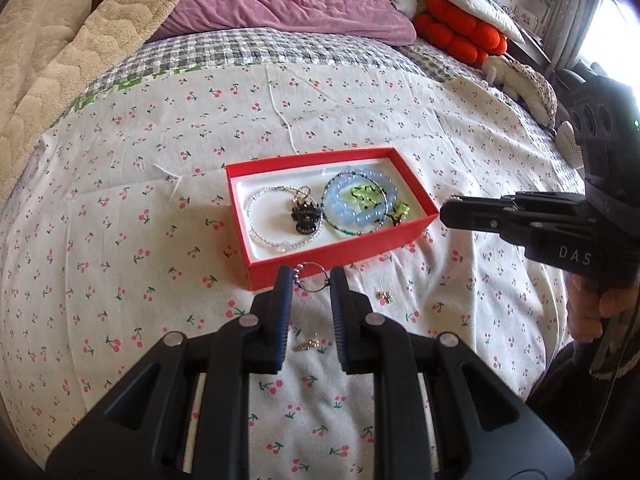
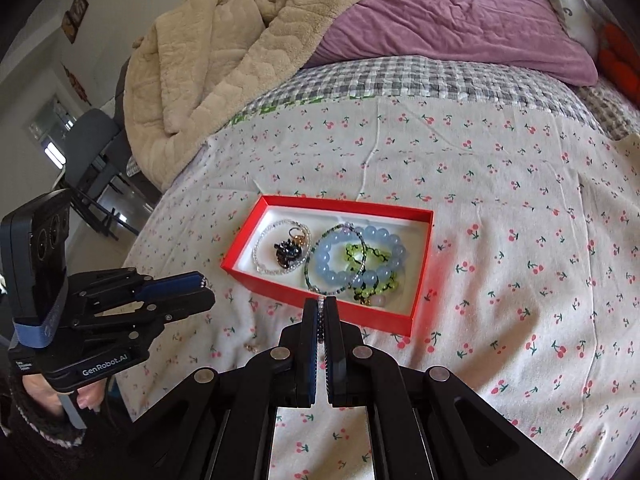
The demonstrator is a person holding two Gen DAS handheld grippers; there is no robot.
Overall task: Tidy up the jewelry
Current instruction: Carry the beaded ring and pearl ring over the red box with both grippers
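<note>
Landmark: open red box (image 1: 332, 249) on a cherry-print bedsheet (image 1: 120, 240).
In the box: clear bead bracelet (image 1: 260, 220), dark charm (image 1: 305, 216), blue bead bracelet (image 1: 352, 204), green beads (image 2: 372, 258).
Left gripper (image 1: 311, 280): just before the box's near wall, clamping a thin ring with small beads (image 1: 316, 280).
Right gripper (image 2: 321, 308): at the box's near edge, pinched tight on a fine beaded strand (image 2: 321, 322).
Loose on sheet: small earrings (image 1: 385, 297) near the box.

The tiny gold bits on the sheet (image 1: 307, 345) are too small to identify, maybe earrings. Whatever the right gripper (image 2: 320, 305) pinches is mostly buried between its pads.
</note>
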